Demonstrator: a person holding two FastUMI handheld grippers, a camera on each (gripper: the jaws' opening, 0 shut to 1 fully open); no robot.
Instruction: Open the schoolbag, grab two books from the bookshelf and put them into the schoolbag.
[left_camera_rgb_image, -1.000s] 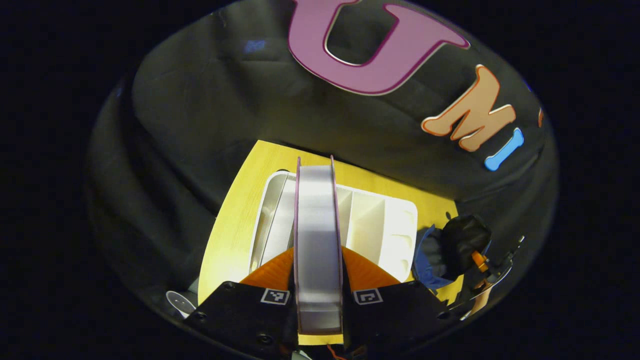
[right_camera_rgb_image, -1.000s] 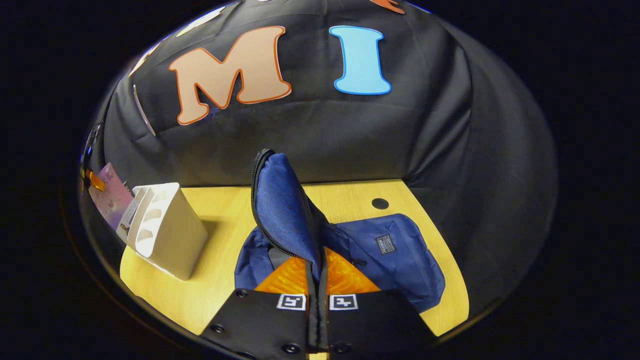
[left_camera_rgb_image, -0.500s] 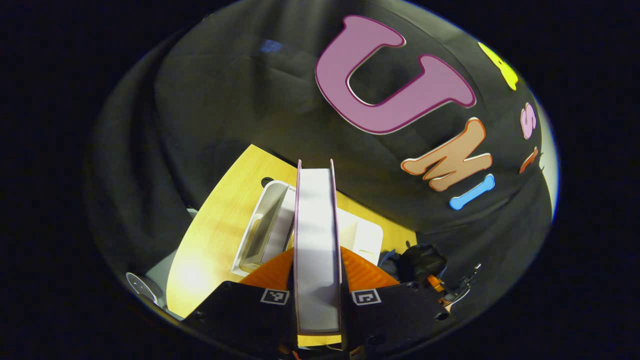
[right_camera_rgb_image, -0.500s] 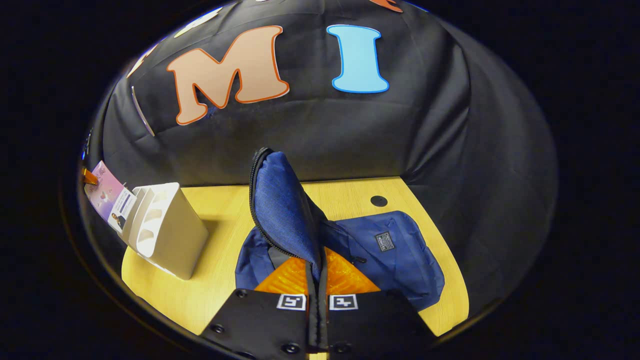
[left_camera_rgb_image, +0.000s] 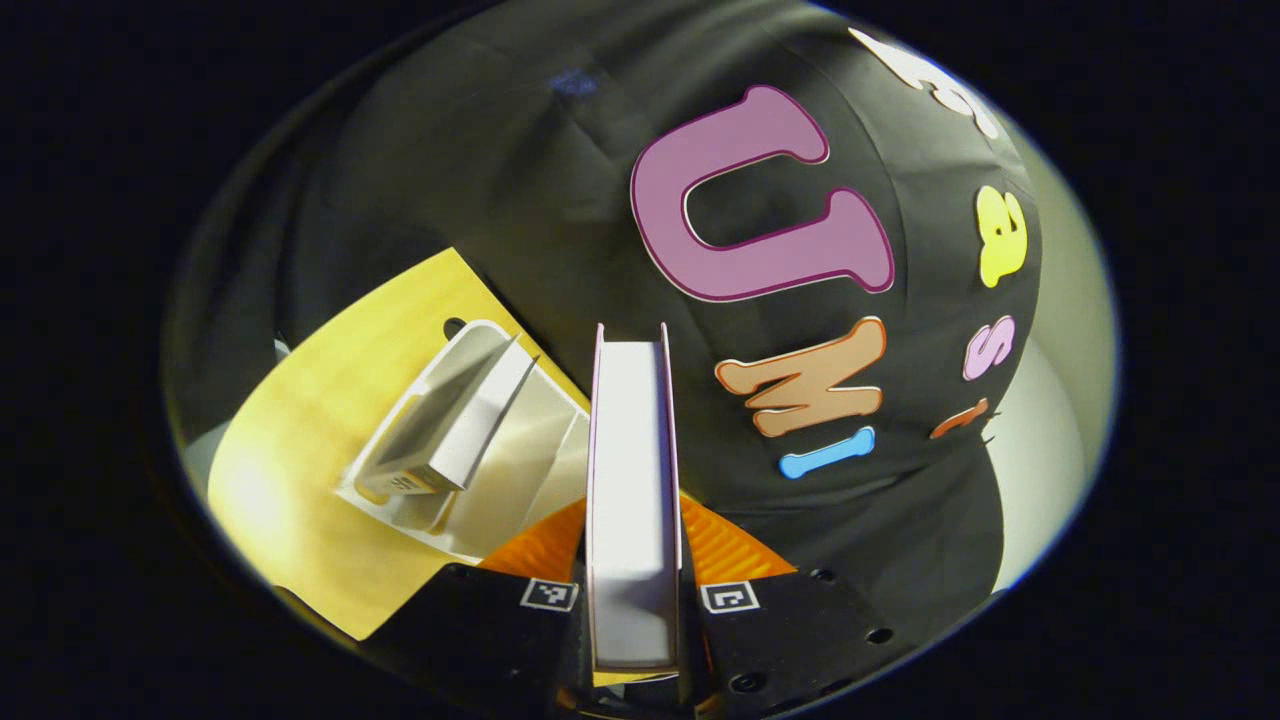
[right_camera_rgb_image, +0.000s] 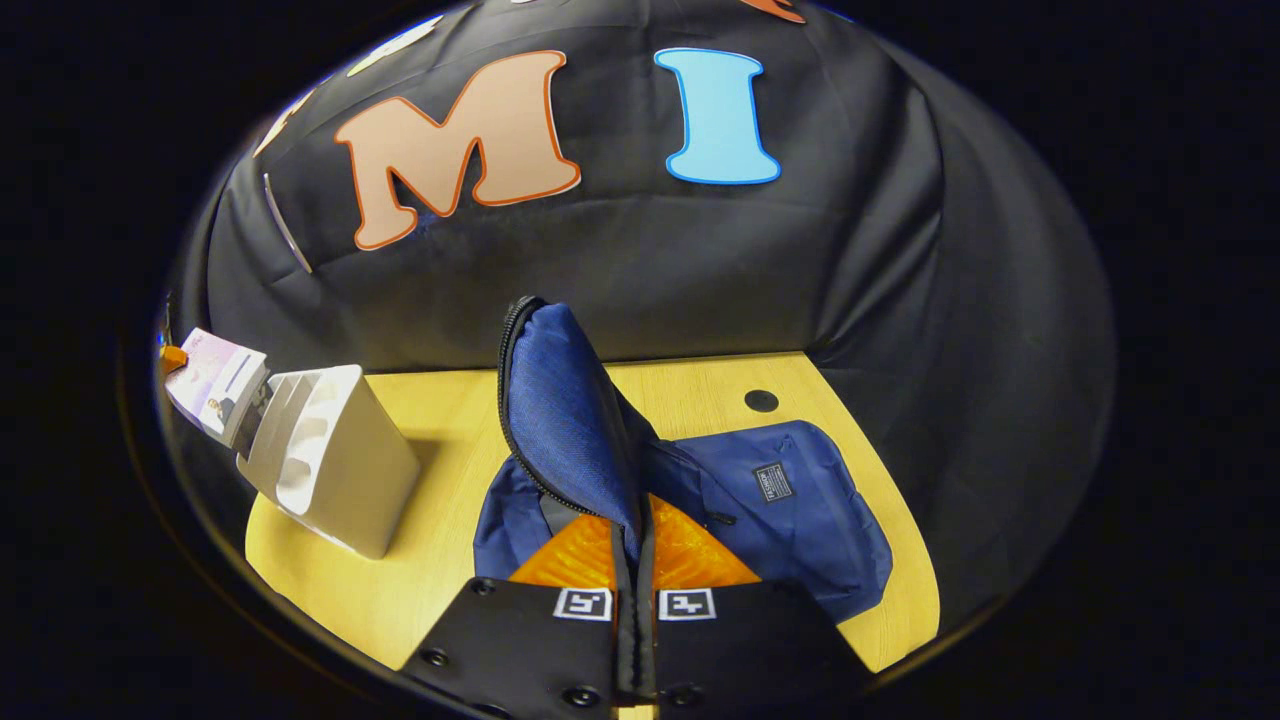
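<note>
My left gripper (left_camera_rgb_image: 632, 560) clamps a thick pink-covered book (left_camera_rgb_image: 632, 480) above the white plastic bookshelf (left_camera_rgb_image: 480, 440) on the yellow wooden table (left_camera_rgb_image: 300, 420). My right gripper (right_camera_rgb_image: 634, 560) pinches the zippered flap (right_camera_rgb_image: 560, 410) of the blue fabric schoolbag (right_camera_rgb_image: 790, 510), holding it upright above the table.

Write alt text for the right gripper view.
The right tool pinches the raised flap of a blue fabric schoolbag lying open on a yellow wooden table. A white plastic bookshelf stands to its left.
</note>
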